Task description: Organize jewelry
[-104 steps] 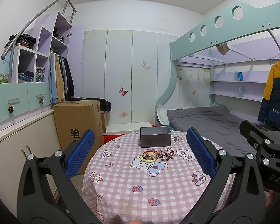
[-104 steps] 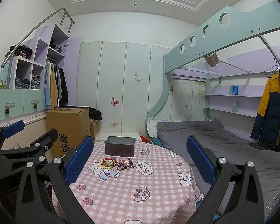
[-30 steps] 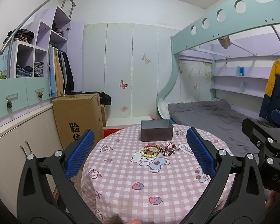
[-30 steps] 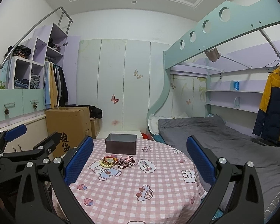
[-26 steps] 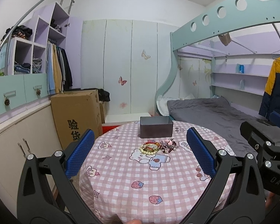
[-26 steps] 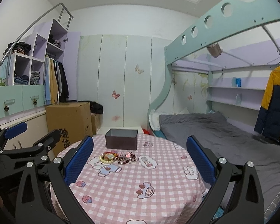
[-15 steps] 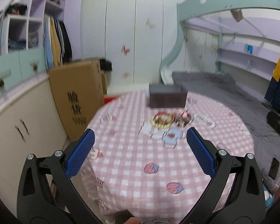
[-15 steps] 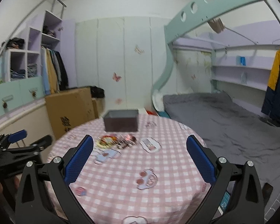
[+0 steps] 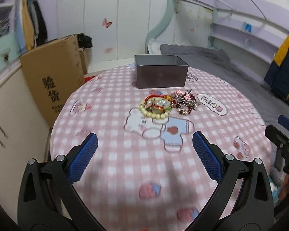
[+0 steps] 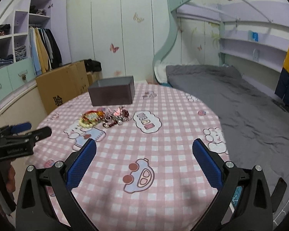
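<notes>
Jewelry pile [image 9: 168, 104] tangled, single pieces too small to tell, grey box [image 9: 160, 73] interior hidden, tablecloth [image 9: 125, 173] foreground blurred

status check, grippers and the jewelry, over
Left gripper and right gripper open, empty, above the table. Jewelry pile loose on the tablecloth, in front of the open grey box. Nothing in the way.

A cardboard box [image 9: 54, 73] is standing left of the table [image 9: 113, 165]. A grey bed [image 10: 246, 104] is lying right. Clothes [image 10: 42, 48] are hanging behind.
</notes>
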A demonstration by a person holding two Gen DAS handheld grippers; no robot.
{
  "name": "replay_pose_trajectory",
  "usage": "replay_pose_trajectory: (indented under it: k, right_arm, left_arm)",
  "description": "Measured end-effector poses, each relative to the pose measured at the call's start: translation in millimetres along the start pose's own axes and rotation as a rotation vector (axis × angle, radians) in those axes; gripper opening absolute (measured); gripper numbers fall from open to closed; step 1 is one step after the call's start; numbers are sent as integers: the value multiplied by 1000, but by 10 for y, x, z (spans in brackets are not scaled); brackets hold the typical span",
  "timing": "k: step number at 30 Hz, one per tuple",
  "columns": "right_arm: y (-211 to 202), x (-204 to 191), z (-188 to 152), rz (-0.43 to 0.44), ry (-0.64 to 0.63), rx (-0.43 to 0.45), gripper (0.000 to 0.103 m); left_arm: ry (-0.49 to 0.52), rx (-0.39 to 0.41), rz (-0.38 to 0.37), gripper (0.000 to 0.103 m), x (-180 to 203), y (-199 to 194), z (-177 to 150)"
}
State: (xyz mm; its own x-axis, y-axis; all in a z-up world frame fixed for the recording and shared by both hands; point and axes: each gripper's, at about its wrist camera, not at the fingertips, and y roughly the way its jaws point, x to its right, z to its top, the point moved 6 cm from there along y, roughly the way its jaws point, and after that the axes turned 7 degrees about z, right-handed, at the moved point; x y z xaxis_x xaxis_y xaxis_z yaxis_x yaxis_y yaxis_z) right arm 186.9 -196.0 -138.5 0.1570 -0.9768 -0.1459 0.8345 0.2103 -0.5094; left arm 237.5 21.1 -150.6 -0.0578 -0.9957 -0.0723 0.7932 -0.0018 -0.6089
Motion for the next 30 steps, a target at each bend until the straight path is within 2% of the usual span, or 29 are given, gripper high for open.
replay_pose_trajectory:
  k: [3, 6, 10, 12, 13, 17, 22, 26, 30]
  right_arm:
    - [139, 51, 16, 3, 1, -22, 96]
    - [260, 87, 43, 8, -6, -40, 96]
    - [388, 103, 97, 14, -18, -52, 96]
    - [464, 108, 136, 17, -26, -58, 96]
    - [486, 109, 146, 18, -28, -60, 96]
    - [617, 125, 194, 21, -39, -72, 96]
    - [737, 131, 214, 36, -37, -102, 96]
    - [802, 161, 224, 65, -20, -132, 96]
    - [808, 137, 267, 66, -38, -132, 96]
  left_arm:
    - [42, -18, 18, 91, 60, 218, 99]
    - [42, -59, -30, 81, 76, 432, 183]
    - [18, -86, -52, 77, 36, 680, 312]
    - [12, -106, -74, 71, 56, 809, 363]
    - [12, -120, -80, 64, 74, 866, 365]
    - [19, -166, -106, 49, 124, 1064, 346]
    - [12, -178, -142, 34, 153, 1145, 353]
    - [24, -181, -180, 16, 185, 1173, 344]
    - [10, -178, -203, 11, 170, 1147, 346]
